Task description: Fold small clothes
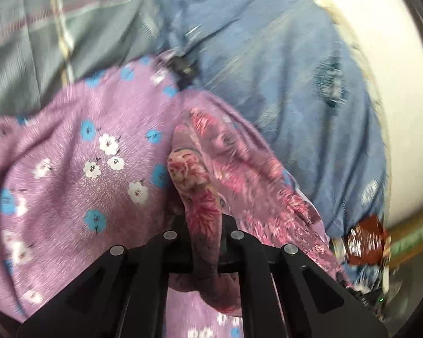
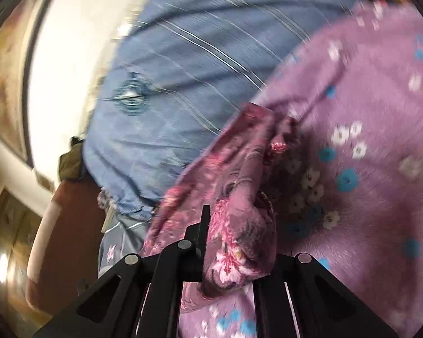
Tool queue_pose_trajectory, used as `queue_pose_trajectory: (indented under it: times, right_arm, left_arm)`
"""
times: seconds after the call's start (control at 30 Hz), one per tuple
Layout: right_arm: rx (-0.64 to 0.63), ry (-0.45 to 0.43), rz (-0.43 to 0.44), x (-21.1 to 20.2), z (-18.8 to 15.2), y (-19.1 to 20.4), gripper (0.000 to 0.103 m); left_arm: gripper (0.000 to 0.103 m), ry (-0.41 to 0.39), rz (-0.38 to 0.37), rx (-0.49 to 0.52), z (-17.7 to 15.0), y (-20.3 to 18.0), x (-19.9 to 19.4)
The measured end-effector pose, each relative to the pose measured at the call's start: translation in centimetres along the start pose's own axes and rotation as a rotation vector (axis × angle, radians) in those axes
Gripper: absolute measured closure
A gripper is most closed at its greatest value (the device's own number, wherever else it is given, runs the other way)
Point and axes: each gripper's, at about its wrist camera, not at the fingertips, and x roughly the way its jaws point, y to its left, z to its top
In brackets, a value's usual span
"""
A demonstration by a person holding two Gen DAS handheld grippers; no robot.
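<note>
In the left wrist view, the black two-finger left gripper (image 1: pixel 204 225) is clamped on a bunched fold of the small mauve garment with a pink and red floral print (image 1: pixel 211 174), which rises from between the jaws toward twelve o'clock and drapes away toward four o'clock. Under it, from nine o'clock across the lower half, lies a lilac sheet dotted with blue and white flowers (image 1: pixel 70 146), and a blue striped cotton cloth (image 1: pixel 268 56) fills the one to three o'clock side. In the right wrist view, the black two-finger right gripper (image 2: pixel 211 231) is likewise closed on another gathered edge of the same garment (image 2: pixel 239 225), with the blue cloth at ten to twelve o'clock and the lilac sheet at two to five o'clock. Both frames are blurred, so finer detail cannot be told. The step looks like lifting the garment by two points to spread it. To do that well, both grips should probably hold firm while the hands draw apart evenly, so the cloth hangs flat rather than twisted. The fabric appears soft, thin and limp, creasing into rounded rolls at each pinch; it would likely slip if the grip loosened.
</note>
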Motion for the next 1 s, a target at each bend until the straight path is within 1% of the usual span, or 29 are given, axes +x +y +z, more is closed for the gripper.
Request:
queue_pose_trajectory:
  times: [0.1,0.13,0.17,0.2,0.23,0.27,0.3,0.33,0.37,0.4,0.43,0.47,0.53,0.57,0.6,0.67,0.7,0.77,0.8,0.87,0.9,0.93,0.97,1.0]
  right_arm:
    - [-0.062,0.000,0.013,-4.6,-0.7,0.9,0.096]
    - [-0.089,0.011,-0.008,-6.4,-1.4,0.7,0.095]
    - [-0.109,0.034,-0.033,-7.1,-1.8,0.4,0.093]
    - [-0.146,0.095,-0.091,-7.5,-2.7,-0.1,0.088]
    - [-0.172,0.155,-0.163,-7.6,-3.4,-0.9,0.085]
    - [-0.189,0.226,-0.252,-7.5,-4.4,-2.1,0.077]
    - [-0.189,0.267,-0.327,-7.6,-5.0,-3.3,0.070]
    - [-0.180,0.275,-0.405,-8.0,-5.3,-4.5,0.070]
    - [-0.171,0.248,-0.464,-8.8,-5.3,-5.3,0.070]
    - [-0.167,0.218,-0.478,-9.5,-5.1,-5.4,0.070]
    - [-0.165,0.183,-0.463,-10.1,-4.6,-5.2,0.070]
    - [-0.173,0.150,-0.425,-10.4,-4.1,-4.4,0.070]
    - [-0.235,0.129,-0.349,-9.6,-3.5,-1.9,0.070]
    - [-0.279,0.148,-0.306,-8.0,-3.4,-0.1,0.070]
    - [-0.310,0.177,-0.269,-6.4,-3.3,1.1,0.070]
    - [-0.362,0.252,-0.191,-1.7,-3.8,3.9,0.070]
    - [-0.384,0.289,-0.165,0.6,-4.2,4.7,0.072]
    - [-0.420,0.371,-0.148,6.7,-4.8,6.6,0.072]
    - [-0.419,0.416,-0.133,9.5,-5.1,7.3,0.072]
    - [-0.397,0.522,-0.090,15.9,-5.7,8.2,0.073]
    - [-0.402,0.548,-0.104,18.6,-5.9,8.8,0.076]
    - [-0.433,0.545,-0.164,21.5,-5.9,9.3,0.076]
    - [-0.449,0.511,-0.242,24.0,-5.5,9.4,0.076]
    - [-0.434,0.469,-0.273,25.5,-4.8,9.2,0.076]
  left_arm:
    - [0.097,0.034,-0.002,0.084,-2.2,-1.0,-2.5]
    - [0.094,0.050,0.008,0.104,-3.4,-0.7,-2.9]
    - [0.091,0.068,0.037,0.114,-4.5,-0.1,-2.8]
    - [0.070,0.095,0.071,0.114,-5.6,0.6,-2.4]
    - [0.043,0.145,0.110,0.094,-6.7,1.7,-1.4]
    - [0.038,0.190,0.131,0.052,-7.6,3.1,-0.6]
    - [0.038,0.232,0.140,-0.013,-8.5,4.6,0.1]
    - [0.037,0.231,0.099,-0.073,-9.2,5.8,0.0]
    - [0.037,0.177,0.073,-0.088,-9.4,6.0,-0.9]
    - [0.033,0.167,0.081,-0.080,-9.5,5.9,-1.4]
    - [0.030,0.169,0.083,-0.067,-9.7,5.6,-1.6]
    - [0.028,0.173,0.075,-0.065,-10.0,5.4,-1.7]
    - [0.023,0.194,0.053,-0.058,-10.7,4.9,-1.4]
    - [0.021,0.209,0.054,-0.042,-11.0,4.6,-1.0]
    - [0.020,0.205,0.062,-0.027,-11.1,4.3,-0.8]
    - [0.019,0.178,0.059,-0.026,-11.1,4.2,-0.6]
    - [0.019,0.173,0.052,-0.035,-10.8,4.2,-0.5]
    - [0.020,0.166,0.032,-0.053,-10.0,4.3,-0.1]
    - [0.021,0.161,0.020,-0.062,-9.5,4.4,0.0]
    - [0.030,0.148,0.015,-0.063,-8.8,4.5,0.2]
    - [0.041,0.142,0.018,-0.058,-8.4,4.5,0.3]
    - [0.054,0.143,0.022,-0.058,-8.1,4.6,0.5]
    - [0.058,0.145,0.015,-0.064,-7.9,4.7,0.7]
    - [0.063,0.145,-0.003,-0.074,-7.7,4.8,0.9]
